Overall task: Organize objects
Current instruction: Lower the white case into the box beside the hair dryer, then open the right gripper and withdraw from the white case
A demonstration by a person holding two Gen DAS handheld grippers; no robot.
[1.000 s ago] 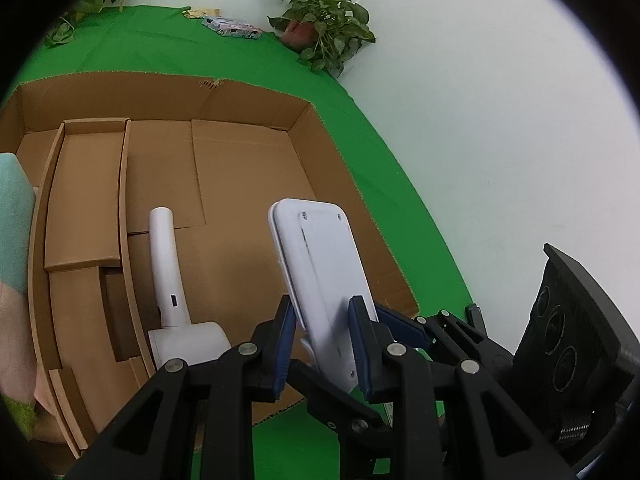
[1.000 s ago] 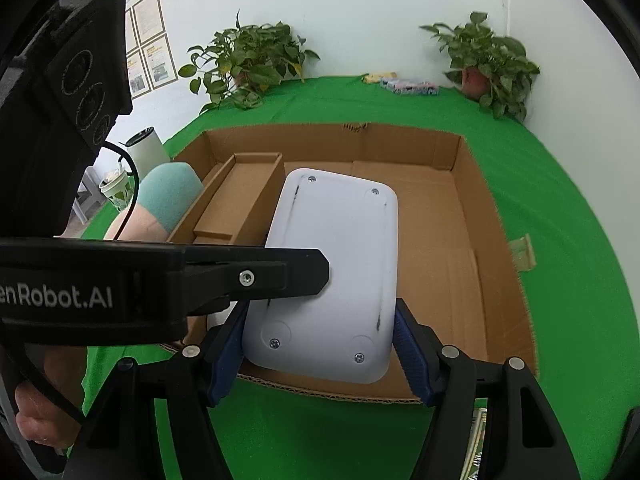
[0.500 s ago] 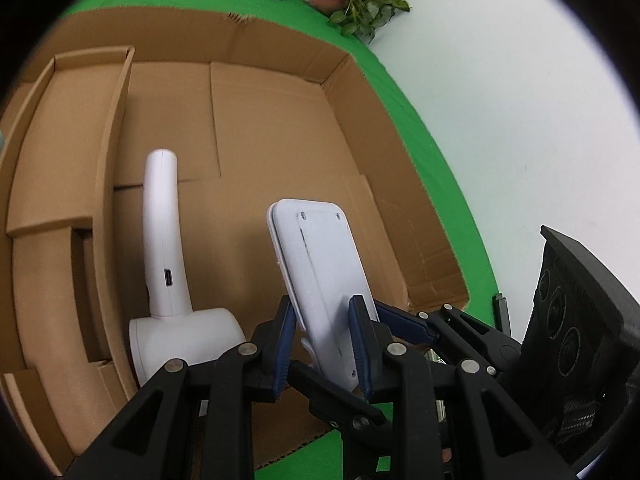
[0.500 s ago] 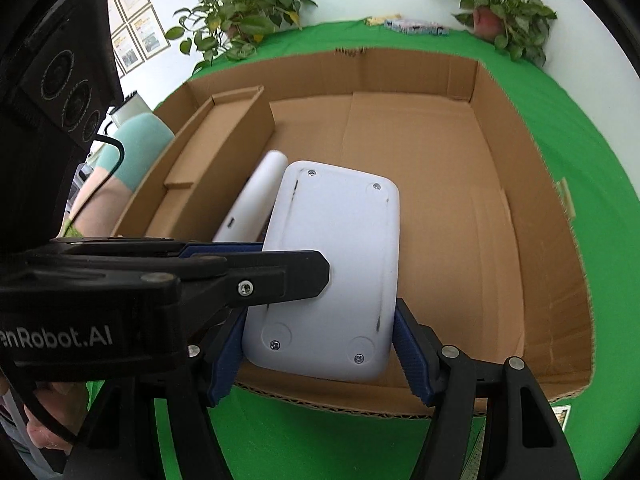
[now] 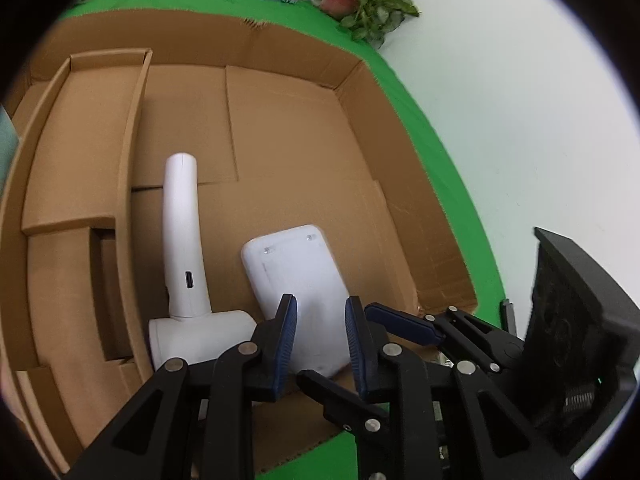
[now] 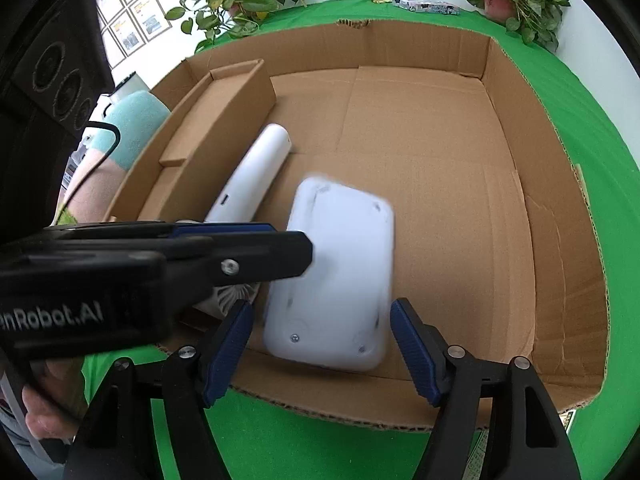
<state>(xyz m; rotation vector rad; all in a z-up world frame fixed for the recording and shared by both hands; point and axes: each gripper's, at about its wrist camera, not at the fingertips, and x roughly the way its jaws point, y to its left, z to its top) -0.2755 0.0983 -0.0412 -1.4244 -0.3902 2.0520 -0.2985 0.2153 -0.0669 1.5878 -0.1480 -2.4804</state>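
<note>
A: Scale-like white slab [image 6: 336,276], underside up, lies on the cardboard box [image 6: 500,152] floor near the front wall, blurred in the right view.

B: Left gripper [image 5: 320,336]?

A: Its jaws are closing, but the blue pads look clear of the slab, which shows in the gap between them. Holding nothing, I'd say.

B: Right gripper [image 6: 322,344]?

A: Jaws opening, pads standing off both long edges. Slab released.

B: Doing it well?

A: Probably back both grippers straight out so no finger drags the slab.

B: Around it, left to right?

A: Cardboard insert tray [image 5: 84,152] along the left wall, white handheld fan [image 5: 186,264] just beside the slab, then bare box floor. Potted plant [image 5: 364,0] beyond on the green cloth [image 6: 592,160]. Fan head sits close to the left gripper's fingers; that's the snag risk.
</note>
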